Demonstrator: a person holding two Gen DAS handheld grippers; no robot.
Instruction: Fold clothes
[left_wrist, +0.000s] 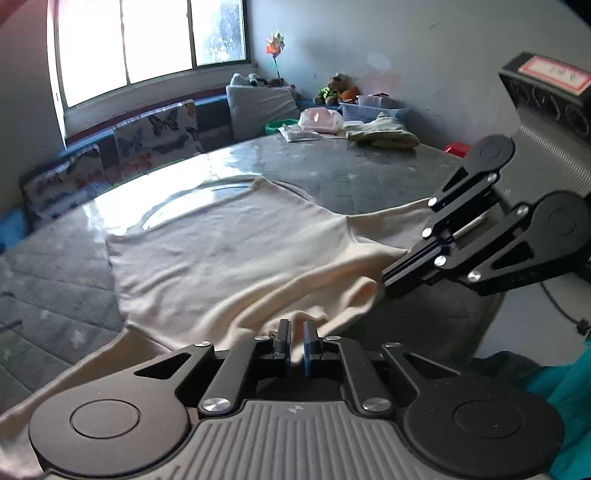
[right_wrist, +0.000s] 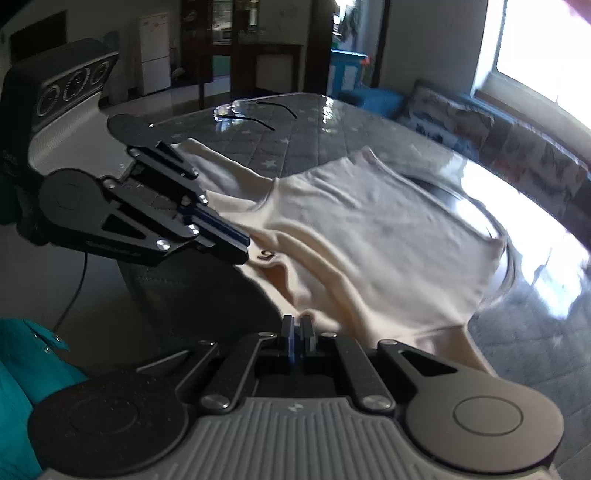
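A cream long-sleeved shirt lies spread on a round glass-topped table; it also shows in the right wrist view. My left gripper is shut on the shirt's near edge by the collar. My right gripper is shut on the same edge a little further along. Each gripper shows in the other's view: the right one at right, the left one at left with a small collar label beside it. The held edge is lifted and wrinkled.
Folded clothes, a plastic bin and bags sit at the table's far side. Glasses lie on the far edge in the right wrist view. Cushioned bench runs under the window. Teal cloth hangs near me.
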